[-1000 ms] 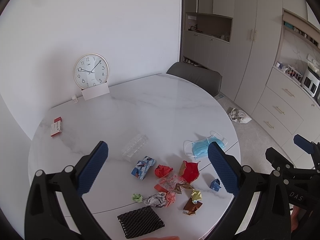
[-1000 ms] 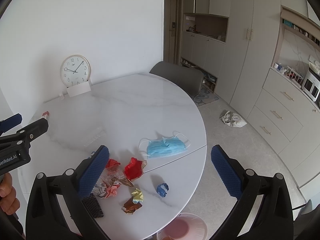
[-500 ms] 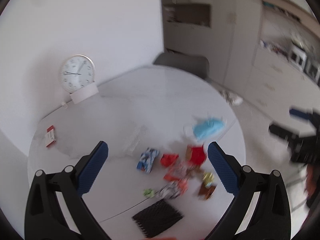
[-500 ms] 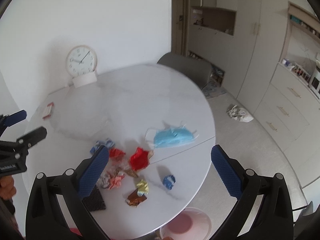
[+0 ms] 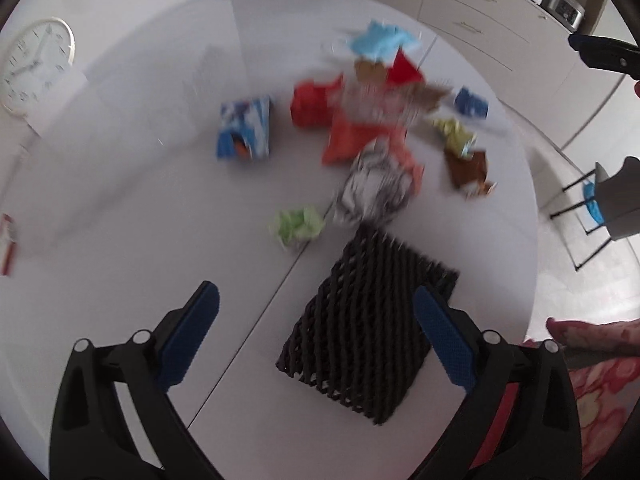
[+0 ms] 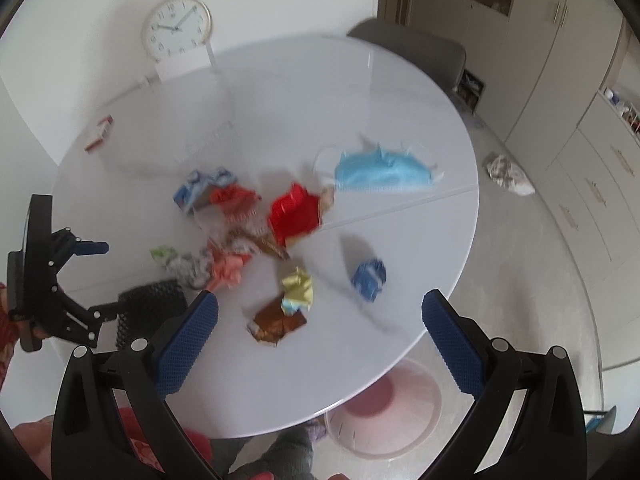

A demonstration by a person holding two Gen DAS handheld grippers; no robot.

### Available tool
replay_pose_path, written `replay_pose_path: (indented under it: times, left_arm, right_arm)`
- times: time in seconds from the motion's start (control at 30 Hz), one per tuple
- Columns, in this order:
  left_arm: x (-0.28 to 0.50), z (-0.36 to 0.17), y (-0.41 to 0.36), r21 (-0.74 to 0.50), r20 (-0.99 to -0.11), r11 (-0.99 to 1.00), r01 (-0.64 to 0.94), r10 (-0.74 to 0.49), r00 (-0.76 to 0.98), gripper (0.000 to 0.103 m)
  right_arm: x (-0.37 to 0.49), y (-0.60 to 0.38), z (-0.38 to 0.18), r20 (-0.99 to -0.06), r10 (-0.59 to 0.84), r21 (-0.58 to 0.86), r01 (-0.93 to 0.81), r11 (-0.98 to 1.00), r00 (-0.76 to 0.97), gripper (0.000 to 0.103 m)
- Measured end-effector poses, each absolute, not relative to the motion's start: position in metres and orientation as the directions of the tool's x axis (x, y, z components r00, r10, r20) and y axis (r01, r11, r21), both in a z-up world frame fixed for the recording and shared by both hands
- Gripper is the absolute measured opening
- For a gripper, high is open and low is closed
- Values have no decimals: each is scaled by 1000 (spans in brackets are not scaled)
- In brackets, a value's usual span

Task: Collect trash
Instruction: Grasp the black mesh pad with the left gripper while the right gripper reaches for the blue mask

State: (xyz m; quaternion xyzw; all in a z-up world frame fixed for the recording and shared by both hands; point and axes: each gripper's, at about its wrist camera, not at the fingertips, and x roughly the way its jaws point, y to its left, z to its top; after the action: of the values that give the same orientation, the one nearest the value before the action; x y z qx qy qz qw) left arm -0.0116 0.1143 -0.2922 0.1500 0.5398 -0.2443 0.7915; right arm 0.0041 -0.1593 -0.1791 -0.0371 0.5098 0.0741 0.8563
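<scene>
Several pieces of trash lie on the round white table (image 6: pixel 360 92): a blue face mask (image 6: pixel 380 172), a red wrapper (image 6: pixel 294 212), a small blue wrapper (image 6: pixel 369 278), a yellow and brown wrapper (image 6: pixel 286 308), a green paper ball (image 5: pixel 298 224), a crumpled silver wrapper (image 5: pixel 370 190), a blue carton (image 5: pixel 246 132) and a black foam net (image 5: pixel 368 328). My left gripper (image 5: pixel 316 340) is open just above the black net. My right gripper (image 6: pixel 320 344) is open above the table's near edge, close to the brown wrapper. A pink translucent bin (image 6: pixel 384 412) stands on the floor under the table's edge.
A round clock (image 6: pixel 176 26) stands at the table's far side, and a small red and white box (image 6: pixel 98 134) lies at the left. A grey chair (image 6: pixel 412 50) is behind the table. White cabinets (image 6: pixel 592 184) line the right, with a crumpled bag (image 6: pixel 508 172) on the floor.
Both grippers have tilted down and moved closer to the trash. The left one has dropped toward the black foam net. Both stay open.
</scene>
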Motion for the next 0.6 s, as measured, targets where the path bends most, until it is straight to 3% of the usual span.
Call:
replay_pose_path:
  times: [0.1,0.4,0.43,0.5,0.6]
  left_arm:
    - [-9,-312,119,-40,-929,816,577,-242,279,79]
    - [-16,-329,113,-102,-936,756,646,-293,195,71]
    - [-18,-330,112,-103,-936,750,654,-296,192,67]
    - [-19,-334,110,-102,-940,747,658,-289,183,45]
    - [-19,-338,111,-112,-934,750,652,-304,190,40]
  right_arm:
    - [5,-162,-190,-893,54,-6,-132,991,446,101]
    - [17,-178,-195,-891,26,15,-28,1000,452,101]
    - [21,-179,-197,-890,27,21,-18,1000,456,101]
    - [31,-186,-201,-887,40,56,21,998,460,100]
    - [51,-199,-208,-891,71,127,95,987,448,94]
